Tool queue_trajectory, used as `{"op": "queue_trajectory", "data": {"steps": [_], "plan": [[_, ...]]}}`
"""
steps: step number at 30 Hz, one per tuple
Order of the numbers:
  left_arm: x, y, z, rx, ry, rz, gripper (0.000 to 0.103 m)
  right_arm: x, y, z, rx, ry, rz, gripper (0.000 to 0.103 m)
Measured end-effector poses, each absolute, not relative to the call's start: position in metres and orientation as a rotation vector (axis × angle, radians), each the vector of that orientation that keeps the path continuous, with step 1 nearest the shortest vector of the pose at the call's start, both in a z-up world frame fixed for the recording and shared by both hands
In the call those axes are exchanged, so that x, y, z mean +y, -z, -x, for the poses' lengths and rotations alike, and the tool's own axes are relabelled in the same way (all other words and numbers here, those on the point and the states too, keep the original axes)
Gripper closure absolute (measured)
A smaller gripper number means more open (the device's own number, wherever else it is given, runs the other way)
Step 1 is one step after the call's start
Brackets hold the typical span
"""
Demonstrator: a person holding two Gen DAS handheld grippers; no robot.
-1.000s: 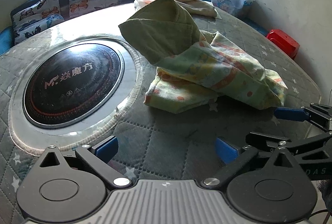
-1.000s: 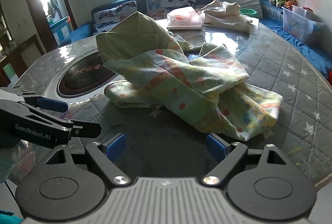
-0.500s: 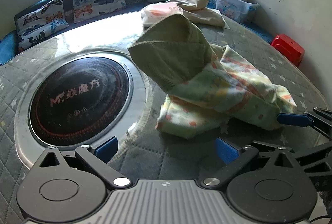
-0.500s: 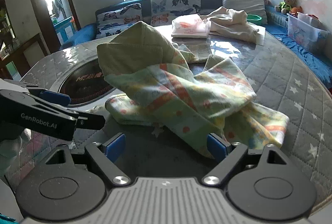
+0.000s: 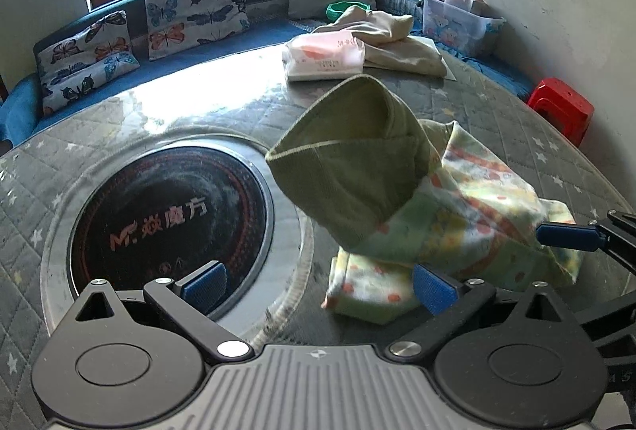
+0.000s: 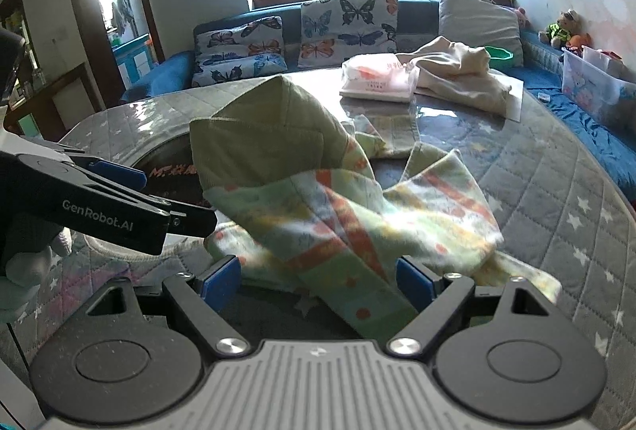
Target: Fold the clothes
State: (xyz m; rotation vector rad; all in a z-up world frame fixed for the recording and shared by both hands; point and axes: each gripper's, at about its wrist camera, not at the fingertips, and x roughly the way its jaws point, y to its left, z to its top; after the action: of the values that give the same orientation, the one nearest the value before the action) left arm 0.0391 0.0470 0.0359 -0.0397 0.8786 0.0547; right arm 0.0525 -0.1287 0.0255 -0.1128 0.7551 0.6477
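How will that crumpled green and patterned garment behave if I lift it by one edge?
Probably floppy: the garment lies in soft folds and creases, so it should drape and unfurl rather than hold shape. It looks like thin cloth, so likely light. The bunched green part may slide off as it rises.

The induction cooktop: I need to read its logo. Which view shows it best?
The left wrist view: the whole cooktop and its logo lie open. In the right wrist view the green garment hides most of it.

low wrist views, close, sharing garment (image 5: 417, 199)
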Motion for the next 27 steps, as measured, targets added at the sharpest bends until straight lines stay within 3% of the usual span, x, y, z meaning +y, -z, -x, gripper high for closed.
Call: {"op": "queue_trajectory", "data": {"steps": [13,19,21,24,25,26,27], "plan": [[0.072,-0.06,-0.065,0.796,-0.086,0.067,0.001,-0.123,-0.033,-0.083,0.717,-0.638,0.091,0.016],[0.082,-0.058,-0.088,0.803,-0.04,0.11,0.004,-0.125,-0.031,-0.099,0.733,-0.622,0.078,0.022],[0.08,-0.052,-0.095,0.829,-0.009,0.118,0.011,-0.123,-0.028,-0.102,0.741,-0.628,0.082,0.024],[0.078,-0.043,-0.101,0.863,0.054,0.142,0.046,-0.122,-0.022,-0.106,0.758,-0.638,0.077,0.03],[0.078,-0.04,-0.1,0.872,0.075,0.155,0.067,-0.123,-0.021,-0.106,0.761,-0.637,0.074,0.032],[0.077,-0.037,-0.098,0.879,0.097,0.169,0.078,-0.124,-0.019,-0.106,0.765,-0.637,0.073,0.037],[0.077,-0.036,-0.096,0.879,0.112,0.179,0.083,-0.124,-0.018,-0.106,0.769,-0.64,0.071,0.038]]}}
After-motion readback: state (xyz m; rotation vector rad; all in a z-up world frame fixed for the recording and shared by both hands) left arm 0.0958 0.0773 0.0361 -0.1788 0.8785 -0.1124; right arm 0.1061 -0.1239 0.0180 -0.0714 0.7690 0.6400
